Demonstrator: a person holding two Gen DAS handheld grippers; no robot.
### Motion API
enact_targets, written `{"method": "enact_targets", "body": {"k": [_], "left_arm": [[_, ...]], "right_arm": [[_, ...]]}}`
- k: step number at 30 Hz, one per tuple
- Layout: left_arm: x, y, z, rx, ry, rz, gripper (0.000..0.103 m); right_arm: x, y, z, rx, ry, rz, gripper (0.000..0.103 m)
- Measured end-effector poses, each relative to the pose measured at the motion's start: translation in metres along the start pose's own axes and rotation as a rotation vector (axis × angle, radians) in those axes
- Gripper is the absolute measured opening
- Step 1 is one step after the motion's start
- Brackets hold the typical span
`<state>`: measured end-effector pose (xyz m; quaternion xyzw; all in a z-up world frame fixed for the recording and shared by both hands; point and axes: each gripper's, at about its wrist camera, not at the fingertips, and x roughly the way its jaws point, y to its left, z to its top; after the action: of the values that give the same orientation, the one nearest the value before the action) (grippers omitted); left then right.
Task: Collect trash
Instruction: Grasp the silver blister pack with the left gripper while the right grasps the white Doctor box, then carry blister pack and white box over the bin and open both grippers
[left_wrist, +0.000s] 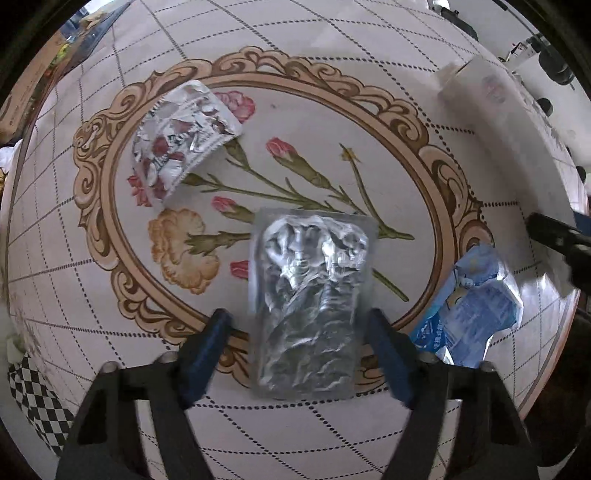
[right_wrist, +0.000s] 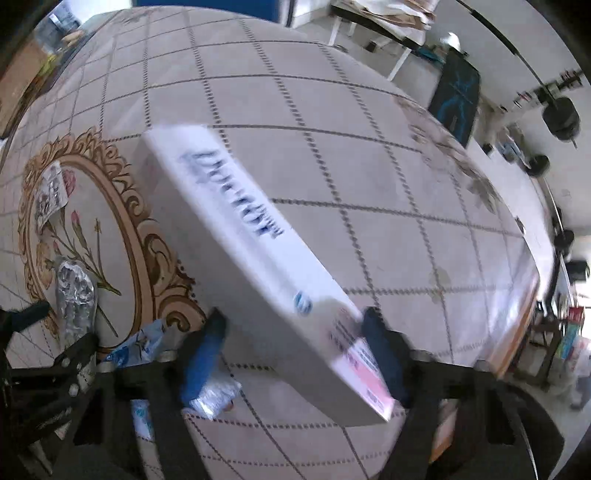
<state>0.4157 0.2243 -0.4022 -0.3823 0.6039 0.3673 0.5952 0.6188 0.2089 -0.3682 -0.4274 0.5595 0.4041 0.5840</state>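
Left wrist view: the left gripper (left_wrist: 299, 354) stands released, its fingers (left_wrist: 207, 354) straddling a crumpled foil blister pack (left_wrist: 310, 302) on the tabletop (left_wrist: 424, 129) without touching; light, springy, slippery, so pinch its long edges.
Right wrist view: the right gripper (right_wrist: 295, 354) has a white carton (right_wrist: 258, 251) between its fingers (right_wrist: 384, 350), one touching; whether it is clamped I cannot tell; likely light and stiff, crushable.

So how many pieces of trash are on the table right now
4: a silver blister pack between the left fingers, a torn foil pack farther back, a blue wrapper at the table's edge, a white box between the right fingers. More may be hidden.
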Motion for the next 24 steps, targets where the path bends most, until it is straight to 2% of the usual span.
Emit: {"method": "enact_targets", "body": {"k": [1, 2, 3, 7, 10, 13, 15, 17, 19, 21, 22, 23, 24], "left_arm": [[-0.001, -0.002, -0.001, 0.005, -0.007, 0.003, 0.069], [-0.003, -0.002, -0.002, 0.01, -0.021, 0.005, 0.062], [-0.005, -0.003, -0.003, 0.013, -0.027, 0.006, 0.059], [-0.009, 0.004, 0.002, 0.004, -0.038, 0.039, 0.059], [-0.011, 0.017, 0.005, -0.026, -0.051, 0.066, 0.059], [-0.011, 0.023, 0.006, -0.043, -0.041, 0.045, 0.06], [-0.009, 0.03, 0.01, -0.048, -0.03, 0.048, 0.067], [-0.007, 0.035, 0.014, -0.065, -0.007, 0.038, 0.068], [-0.007, 0.043, 0.015, -0.066, -0.003, 0.023, 0.064], [-0.006, 0.043, 0.018, -0.045, -0.017, 0.033, 0.06], [-0.007, 0.039, 0.017, -0.033, -0.026, 0.045, 0.06], [-0.008, 0.038, 0.016, -0.025, -0.036, 0.046, 0.053], [-0.011, 0.039, 0.015, -0.025, -0.041, 0.038, 0.053]], "right_arm": [[0.001, -0.004, -0.002, 0.023, 0.021, 0.041, 0.055], [0.003, -0.007, -0.005, 0.043, 0.052, 0.096, 0.052], [0.004, -0.008, -0.007, 0.046, 0.063, 0.115, 0.051], [0.008, -0.009, -0.005, 0.045, 0.045, 0.069, 0.053], [0.019, -0.013, 0.011, 0.072, 0.035, 0.058, 0.053], [0.029, -0.014, 0.022, 0.082, 0.037, 0.056, 0.053], [0.034, -0.006, 0.027, 0.08, 0.041, 0.054, 0.053], [0.039, -0.008, 0.033, 0.083, 0.04, 0.037, 0.053], [0.041, -0.007, 0.032, 0.086, 0.042, 0.042, 0.052], [0.04, -0.012, 0.031, 0.102, 0.034, 0.049, 0.046], [0.031, -0.004, 0.02, 0.106, 0.031, 0.058, 0.046], [0.027, -0.006, 0.016, 0.114, 0.023, 0.055, 0.046], [0.024, -0.008, 0.013, 0.117, 0.013, 0.056, 0.046]]}}
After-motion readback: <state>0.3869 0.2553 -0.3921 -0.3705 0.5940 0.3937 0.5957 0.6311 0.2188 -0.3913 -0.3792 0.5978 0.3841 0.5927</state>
